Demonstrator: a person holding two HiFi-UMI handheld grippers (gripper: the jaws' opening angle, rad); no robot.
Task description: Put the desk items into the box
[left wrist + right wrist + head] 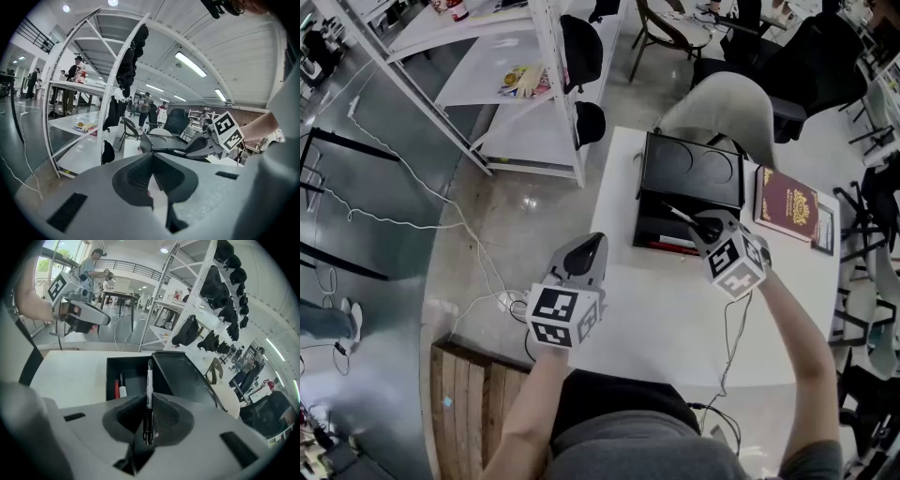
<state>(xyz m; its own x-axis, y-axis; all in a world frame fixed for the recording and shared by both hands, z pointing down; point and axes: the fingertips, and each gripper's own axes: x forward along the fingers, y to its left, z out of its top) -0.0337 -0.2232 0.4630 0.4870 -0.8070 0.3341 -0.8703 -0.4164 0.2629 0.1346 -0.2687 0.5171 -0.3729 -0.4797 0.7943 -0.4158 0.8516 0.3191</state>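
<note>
1. Nearest the lens, the left hand-held gripper (589,251) hangs at the left edge of the table (666,314). Its jaws are closed together on nothing, and it looks parked aside to leave the box free. A shelf rack (553,75) stands well apart beyond it, no hindrance.
2. At the table's far middle sits the black box (661,232), its lid (691,169) tipped back so things can drop in. A red pen (116,389) and a white-bodied marker (122,391) already lie side by side inside.
3. Over the box's right part, the right hand-held gripper (149,401) pinches a black-and-white pen (149,378) in a narrow grip. The pen runs lengthwise along the jaws and points down into the opening, probably so it lands flat.
4. The raised lid stands just beside the pen's line and is the one thing it could knock.
5. Right of the box, a maroon book (786,202) lies flat on the table with a small dark item (823,230) at its right edge. Both are apparently not yet packed.
</note>
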